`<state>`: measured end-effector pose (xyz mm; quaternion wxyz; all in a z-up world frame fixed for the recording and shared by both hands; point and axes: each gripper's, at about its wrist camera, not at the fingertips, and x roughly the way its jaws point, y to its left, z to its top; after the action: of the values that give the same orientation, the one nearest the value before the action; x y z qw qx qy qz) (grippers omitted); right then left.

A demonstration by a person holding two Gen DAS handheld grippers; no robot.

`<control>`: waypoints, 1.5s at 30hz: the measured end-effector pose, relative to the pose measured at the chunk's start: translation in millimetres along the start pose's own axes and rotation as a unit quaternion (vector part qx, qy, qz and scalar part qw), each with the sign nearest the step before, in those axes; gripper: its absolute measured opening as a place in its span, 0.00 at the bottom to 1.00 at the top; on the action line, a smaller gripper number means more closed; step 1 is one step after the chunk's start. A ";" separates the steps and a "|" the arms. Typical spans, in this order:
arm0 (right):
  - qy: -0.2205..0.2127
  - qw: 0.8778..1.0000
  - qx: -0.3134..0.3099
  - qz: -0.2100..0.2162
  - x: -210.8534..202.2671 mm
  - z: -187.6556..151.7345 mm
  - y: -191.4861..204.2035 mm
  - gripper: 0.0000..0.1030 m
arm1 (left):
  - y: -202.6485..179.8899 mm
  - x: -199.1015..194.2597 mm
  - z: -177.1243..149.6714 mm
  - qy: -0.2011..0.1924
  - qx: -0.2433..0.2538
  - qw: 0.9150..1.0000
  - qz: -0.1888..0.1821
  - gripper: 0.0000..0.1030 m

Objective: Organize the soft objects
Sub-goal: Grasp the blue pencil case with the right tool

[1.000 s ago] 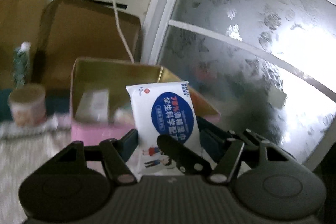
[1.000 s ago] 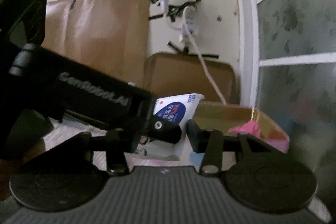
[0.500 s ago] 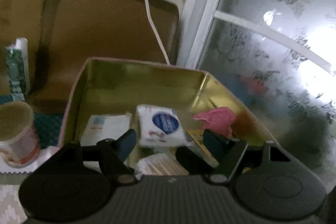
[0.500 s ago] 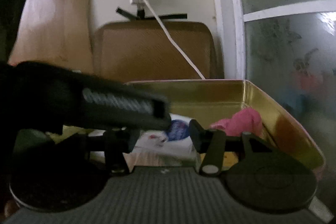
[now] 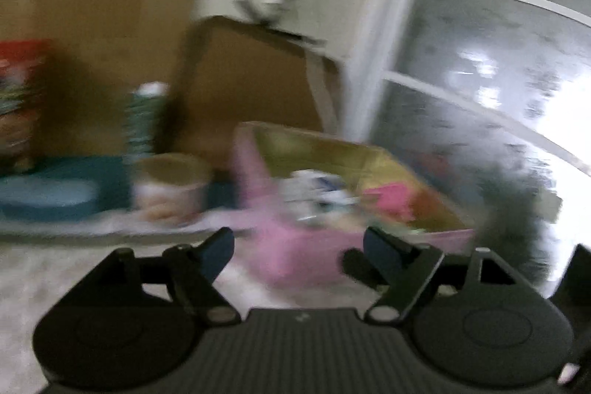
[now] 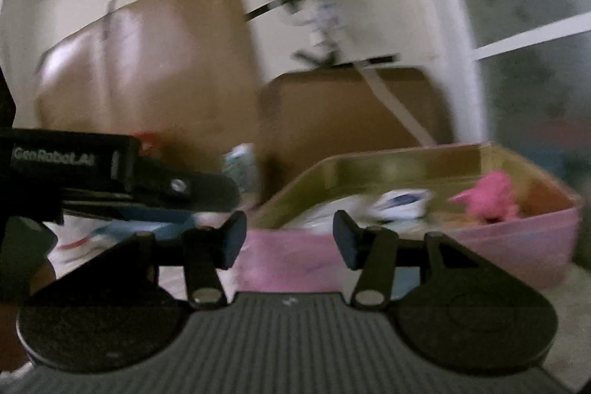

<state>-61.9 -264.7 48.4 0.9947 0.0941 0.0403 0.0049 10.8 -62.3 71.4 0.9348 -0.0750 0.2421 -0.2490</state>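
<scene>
A pink box [image 5: 295, 253] [image 6: 517, 246] with a gold inside stands on the pale cloth. In it lie the white wipes packet with a blue oval [image 5: 325, 194] [image 6: 400, 204] and a pink soft thing [image 5: 388, 196] [image 6: 487, 196]. My left gripper [image 5: 299, 246] hangs in front of the box, its jaws opening with nothing between them. My right gripper [image 6: 290, 239] stands open and empty just before the box's near wall. The left gripper's body [image 6: 110, 172] crosses the left of the right wrist view. Both views are blurred.
Left of the box stand a paper cup [image 5: 171, 187], a green patterned bottle [image 5: 142, 124], a blue dish [image 5: 48, 194] and a red packet [image 5: 18, 98]. A brown board [image 6: 351, 113] leans on the wall behind. A frosted glass door [image 5: 498, 80] fills the right.
The left gripper let go of the wipes packet, which now lies in the box, then pulled back and swung left with its jaws wider. The right gripper drew back a little.
</scene>
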 end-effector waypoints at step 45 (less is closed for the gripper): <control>0.326 0.899 -0.196 0.218 179.5 3.4 154.4 0.54 | 184.8 -73.3 -45.1 -0.038 -0.176 0.970 0.162 0.83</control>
<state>117.0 -110.5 66.5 0.8983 -0.1031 0.3390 0.2597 12.4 133.4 14.4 0.9433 -0.2074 0.2553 -0.0444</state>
